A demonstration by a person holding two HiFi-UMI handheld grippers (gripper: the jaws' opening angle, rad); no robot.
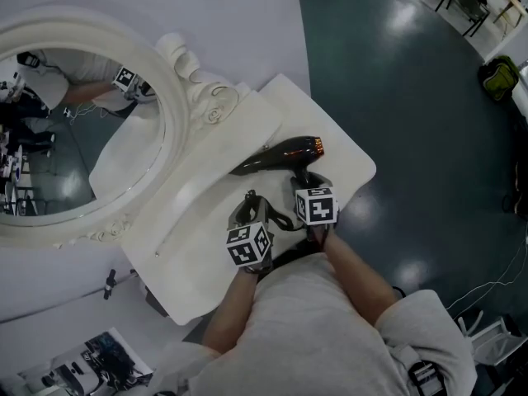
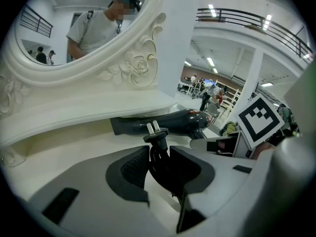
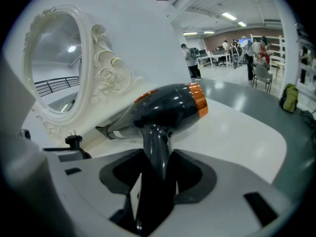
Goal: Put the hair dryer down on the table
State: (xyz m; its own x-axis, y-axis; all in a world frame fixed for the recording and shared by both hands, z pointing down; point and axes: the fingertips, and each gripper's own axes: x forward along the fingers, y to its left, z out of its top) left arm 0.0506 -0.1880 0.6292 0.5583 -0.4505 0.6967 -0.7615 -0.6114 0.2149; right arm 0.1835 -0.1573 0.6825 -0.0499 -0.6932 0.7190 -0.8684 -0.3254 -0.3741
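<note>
Lowering the dryer [image 3: 168, 107] level looks best — it hangs over the table [image 1: 351, 172] near its right edge, right gripper [image 3: 158, 169] clamped on its handle, left gripper [image 2: 159, 164] clamped on the plug [image 2: 156, 132] — release only once it rests.

The hair dryer [image 1: 279, 153] lies crosswise over the table [image 1: 351, 170], just ahead of both grippers. Its handle runs back between the jaws of the right gripper [image 1: 308, 180], and its nozzle points toward the left gripper's side. The left gripper [image 1: 247, 207] sits just beside the right one, on its left and slightly farther back. The plug [image 2: 156, 132] stands between its jaws, prongs up, just short of the nozzle. Beyond the dryer and out to the left stands the mirror [image 1: 169, 97], at the table's far edge. The floor [image 1: 412, 97] lies past the table on the right gripper's side.
</note>
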